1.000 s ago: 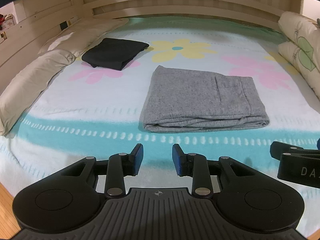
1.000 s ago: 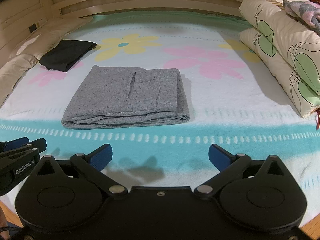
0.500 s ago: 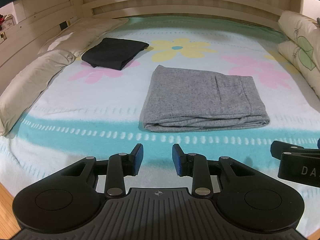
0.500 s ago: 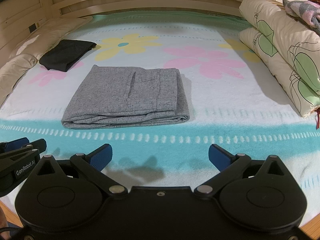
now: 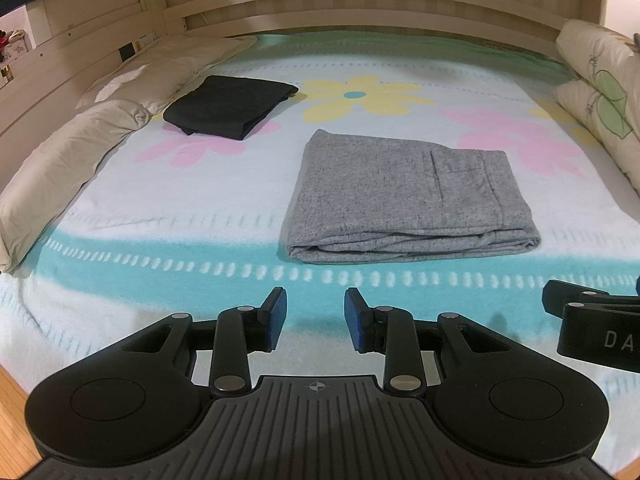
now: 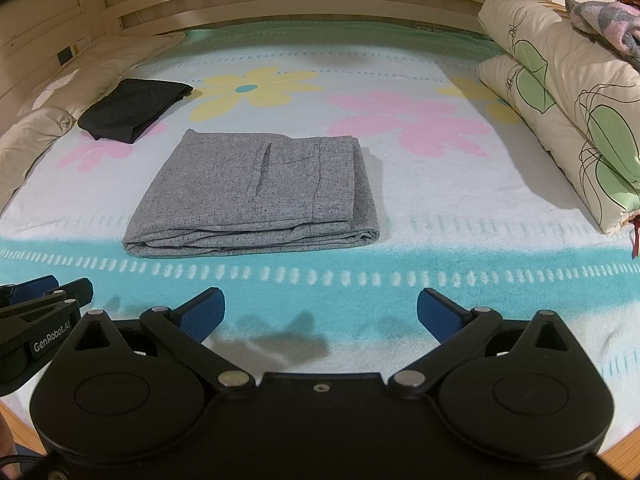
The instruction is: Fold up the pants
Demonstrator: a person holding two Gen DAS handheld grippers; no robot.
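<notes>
Grey pants (image 5: 408,196) lie folded into a flat rectangle on the flowered bed cover, also in the right wrist view (image 6: 256,196). My left gripper (image 5: 315,318) hovers over the turquoise stripe in front of the pants, its blue pads a narrow gap apart and empty. My right gripper (image 6: 320,314) is wide open and empty, over the same stripe, in front of the pants' near right end. Each gripper's tip shows at the other view's edge.
A folded black garment (image 5: 230,106) lies at the far left, also in the right wrist view (image 6: 134,108). Beige pillows (image 5: 68,148) line the left edge. Floral pillows (image 6: 568,92) are stacked at the right. A wooden bed frame (image 5: 360,4) runs behind.
</notes>
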